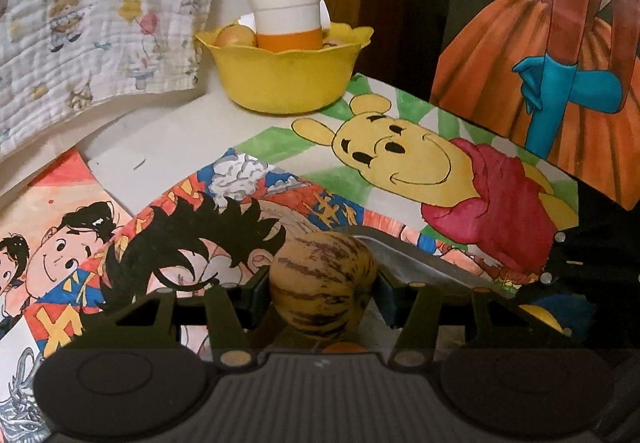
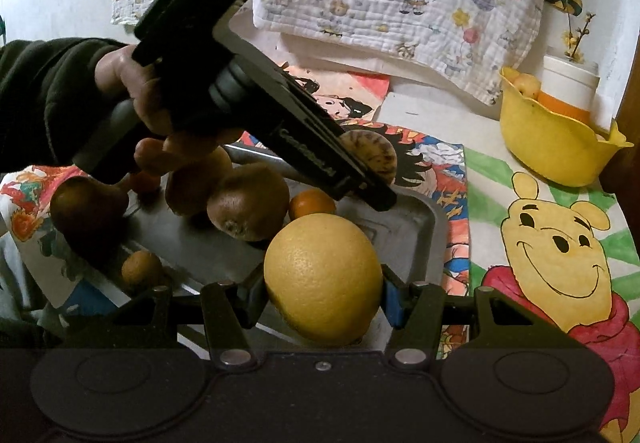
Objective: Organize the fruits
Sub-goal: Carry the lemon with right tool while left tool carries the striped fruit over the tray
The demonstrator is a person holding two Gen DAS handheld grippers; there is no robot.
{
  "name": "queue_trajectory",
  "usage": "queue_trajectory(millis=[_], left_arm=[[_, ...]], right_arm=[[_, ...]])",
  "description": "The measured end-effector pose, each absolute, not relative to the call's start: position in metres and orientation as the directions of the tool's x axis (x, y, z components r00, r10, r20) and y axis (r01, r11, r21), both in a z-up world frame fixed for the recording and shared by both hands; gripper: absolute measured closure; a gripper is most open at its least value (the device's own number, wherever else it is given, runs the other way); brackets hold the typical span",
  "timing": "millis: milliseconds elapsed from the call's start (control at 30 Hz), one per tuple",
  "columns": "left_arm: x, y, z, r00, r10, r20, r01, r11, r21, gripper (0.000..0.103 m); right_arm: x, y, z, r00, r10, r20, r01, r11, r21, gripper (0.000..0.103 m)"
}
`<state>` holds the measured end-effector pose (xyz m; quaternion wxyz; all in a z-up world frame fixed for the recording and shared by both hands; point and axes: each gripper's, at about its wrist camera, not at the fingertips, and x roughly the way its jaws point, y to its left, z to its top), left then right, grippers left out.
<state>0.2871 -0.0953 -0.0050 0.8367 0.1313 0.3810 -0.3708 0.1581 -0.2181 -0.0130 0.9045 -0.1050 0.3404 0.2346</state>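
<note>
My left gripper (image 1: 322,293) is shut on a striped yellow-purple melon-like fruit (image 1: 322,279), held above the metal tray's edge (image 1: 420,253). In the right wrist view the left gripper (image 2: 372,179) comes in from the upper left, with the striped fruit (image 2: 370,157) partly hidden behind it. My right gripper (image 2: 324,297) is shut on a large yellow orange (image 2: 322,279) over the metal tray (image 2: 416,227). On the tray lie kiwis (image 2: 248,199), a small orange fruit (image 2: 312,203) and another small one (image 2: 142,269).
A yellow bowl (image 1: 286,83) at the back holds a pale fruit (image 1: 236,37) and a white-orange cup (image 1: 286,19); it also shows in the right wrist view (image 2: 552,151). Cartoon drawings (image 1: 400,159) cover the table. A printed cloth (image 1: 92,19) hangs at the back.
</note>
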Motion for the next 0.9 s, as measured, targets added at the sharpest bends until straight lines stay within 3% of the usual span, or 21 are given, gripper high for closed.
queue_trajectory(millis=[900], left_arm=[[0.283,-0.1026,-0.0127,0.441,-0.492,-0.751,0.744,0.668,-0.001,0.045]], right_arm=[[0.1601,-0.2147,-0.0216,0.659,0.325,-0.678,-0.479,0.876,-0.046,0.045]])
